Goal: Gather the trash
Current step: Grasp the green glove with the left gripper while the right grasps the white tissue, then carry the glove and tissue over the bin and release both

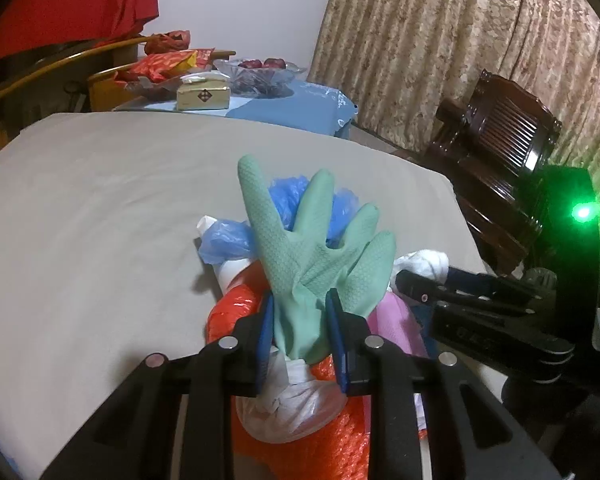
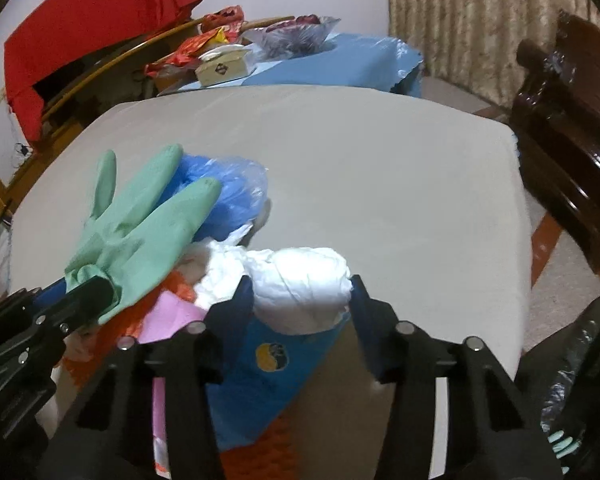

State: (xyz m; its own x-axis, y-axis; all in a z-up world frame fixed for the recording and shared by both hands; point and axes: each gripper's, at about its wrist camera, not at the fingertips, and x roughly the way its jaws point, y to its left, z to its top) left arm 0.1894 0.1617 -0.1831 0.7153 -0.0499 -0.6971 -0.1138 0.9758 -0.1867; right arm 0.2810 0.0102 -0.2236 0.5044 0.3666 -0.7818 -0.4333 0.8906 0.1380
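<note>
My left gripper [image 1: 300, 312] is shut on a green rubber glove [image 1: 320, 248], whose fingers stand up above the trash pile; the glove also shows in the right wrist view [image 2: 140, 236]. My right gripper [image 2: 300, 292] has a white crumpled wad [image 2: 300, 288] between its fingers, touching both pads. The right gripper shows in the left wrist view [image 1: 420, 284] at the right of the pile. Under them lie a blue plastic bag [image 2: 228, 196], orange netting [image 1: 236, 304], a pink piece [image 2: 168, 316] and a blue packet [image 2: 268, 368].
The pile lies on a beige covered table [image 2: 380, 184]. Behind it stands a blue-clothed table [image 1: 300, 104] with a box [image 1: 203, 97], snack bags and a glass bowl. A dark wooden chair [image 2: 572, 120] stands at the right. A black bag [image 2: 580, 360] hangs at lower right.
</note>
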